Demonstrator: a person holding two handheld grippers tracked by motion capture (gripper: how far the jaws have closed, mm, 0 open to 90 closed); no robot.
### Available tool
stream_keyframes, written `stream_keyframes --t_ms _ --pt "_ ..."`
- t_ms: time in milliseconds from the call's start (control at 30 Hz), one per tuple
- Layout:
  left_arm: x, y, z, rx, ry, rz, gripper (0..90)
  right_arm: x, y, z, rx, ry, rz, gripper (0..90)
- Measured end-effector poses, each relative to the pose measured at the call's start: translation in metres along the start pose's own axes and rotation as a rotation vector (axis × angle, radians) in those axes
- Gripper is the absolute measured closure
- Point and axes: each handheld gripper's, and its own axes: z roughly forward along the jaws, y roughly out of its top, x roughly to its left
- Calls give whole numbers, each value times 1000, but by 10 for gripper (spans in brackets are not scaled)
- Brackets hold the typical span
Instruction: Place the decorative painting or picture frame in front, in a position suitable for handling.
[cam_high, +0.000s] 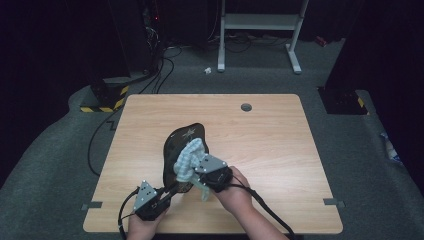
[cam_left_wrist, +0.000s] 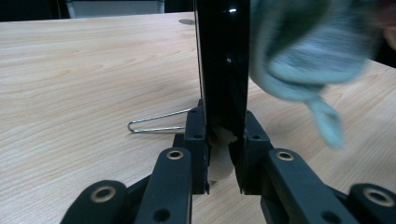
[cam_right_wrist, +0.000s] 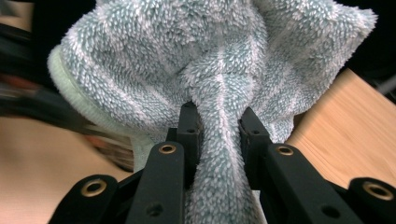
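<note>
A glossy black plate (cam_high: 181, 142) stands on edge near the table's front, tilted up from the wood. My left gripper (cam_high: 174, 189) is shut on its lower rim; in the left gripper view the plate (cam_left_wrist: 223, 60) is edge-on, pinched between the jaws of that gripper (cam_left_wrist: 224, 140). My right gripper (cam_high: 200, 172) is shut on a fluffy pale blue-green cloth (cam_high: 190, 156), bunched and pressed against the plate's face. In the right gripper view the cloth (cam_right_wrist: 215, 70) is squeezed between the jaws of that gripper (cam_right_wrist: 219, 126), with the plate (cam_right_wrist: 42, 105) a blurred dark shape at the left.
A thin wire loop (cam_left_wrist: 156, 122) lies on the wooden table (cam_high: 260, 150) just left of the plate. A round cable hole (cam_high: 246, 107) sits near the far edge. Beyond the table are a white frame stand (cam_high: 260, 30) and floor cables (cam_high: 100, 135).
</note>
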Motion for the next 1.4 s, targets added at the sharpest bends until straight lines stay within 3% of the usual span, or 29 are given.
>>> stream_keyframes --t_ms 133,300,367,433,467,500,533,667,733,867,1000,1033,1067,1133,1267,1400 --pt "0 0 0 -2 1 -6 775 22 9 -8 -40 59 -41 749" --pt "0 -1 0 -4 1 -6 775 21 11 -8 -37 48 -47 749" --pt "0 0 0 0 0 -4 774 3 7 -1 -10 12 -22 749" --pt "0 -1 0 -1 -1 -5 774 -3 5 1 -2 1 -11 749" --pt "0 -1 0 -1 0 -5 774 -14 2 5 13 -26 6 749" --pt "0 -1 0 -3 0 -6 774 -35 -4 11 29 -53 63 748" --pt "0 -1 0 -3 0 -6 774 -35 -4 11 29 -53 63 748" --pt "-1 0 0 -6 2 -5 774 -68 -15 21 57 -105 152 749" --pt "0 0 0 -3 1 -6 773 -73 -17 23 67 -112 161 749" --pt "0 0 0 -5 3 -12 775 -57 -13 15 48 -73 116 752" --pt "0 0 0 -1 0 -6 776 -22 -5 2 0 -12 36 752" --pt "0 0 0 -2 0 -1 777 -6 -1 -3 -23 14 8 752" --pt "-1 0 0 -3 1 0 777 -6 -1 -3 -23 14 8 752" --pt "0 0 0 -3 -1 -7 777 11 3 -6 -40 54 -17 753" --pt "2 0 0 -4 -8 -14 777 26 7 -8 -37 82 -55 753" --pt "1 -1 0 -4 -7 -13 778 27 7 -9 -31 69 -68 752"
